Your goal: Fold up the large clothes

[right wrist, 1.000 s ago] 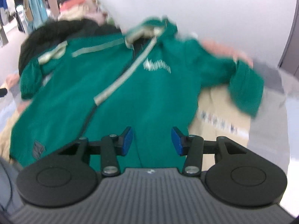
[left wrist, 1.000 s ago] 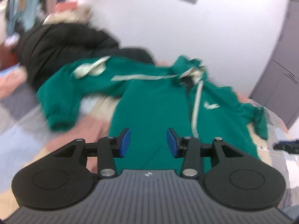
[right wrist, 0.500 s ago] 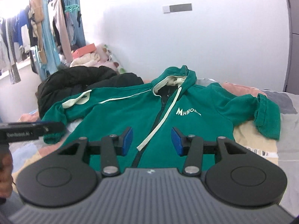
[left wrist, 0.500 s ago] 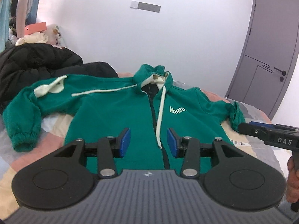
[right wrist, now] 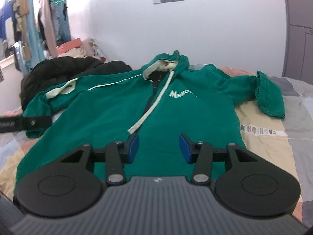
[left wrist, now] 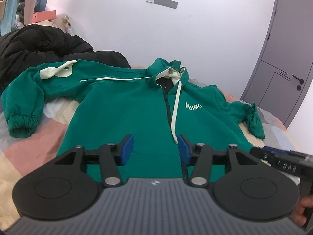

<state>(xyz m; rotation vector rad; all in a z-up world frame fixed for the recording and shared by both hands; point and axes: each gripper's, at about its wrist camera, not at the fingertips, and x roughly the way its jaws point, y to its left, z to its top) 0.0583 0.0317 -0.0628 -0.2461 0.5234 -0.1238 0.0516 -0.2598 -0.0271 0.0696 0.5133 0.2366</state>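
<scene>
A green zip hoodie [left wrist: 125, 113] [right wrist: 109, 107] with cream trim and white chest lettering lies face up on the bed, hood toward the far wall, both sleeves spread outward. My left gripper [left wrist: 155, 148] hovers over the lower front of the hoodie; its jaws are opening and nothing is between the blue pads. My right gripper [right wrist: 158, 146] hangs over the lower front near the zip, open and empty. The right gripper's body [left wrist: 283, 162] shows at the right edge of the left wrist view, the left gripper's finger [right wrist: 23, 124] at the left edge of the right wrist view.
A black puffer coat [left wrist: 39, 47] [right wrist: 64, 68] is heaped on the bed at the far left, touching the hoodie's sleeve. The bed cover [right wrist: 264, 137] is patchwork in pink, grey and beige. A grey door [left wrist: 281, 58] stands right; hanging clothes [right wrist: 29, 25] left.
Both grippers have come lower and nearer the hoodie's front, and the views have steadied from blur. The left gripper's pads stand wider apart than before.
</scene>
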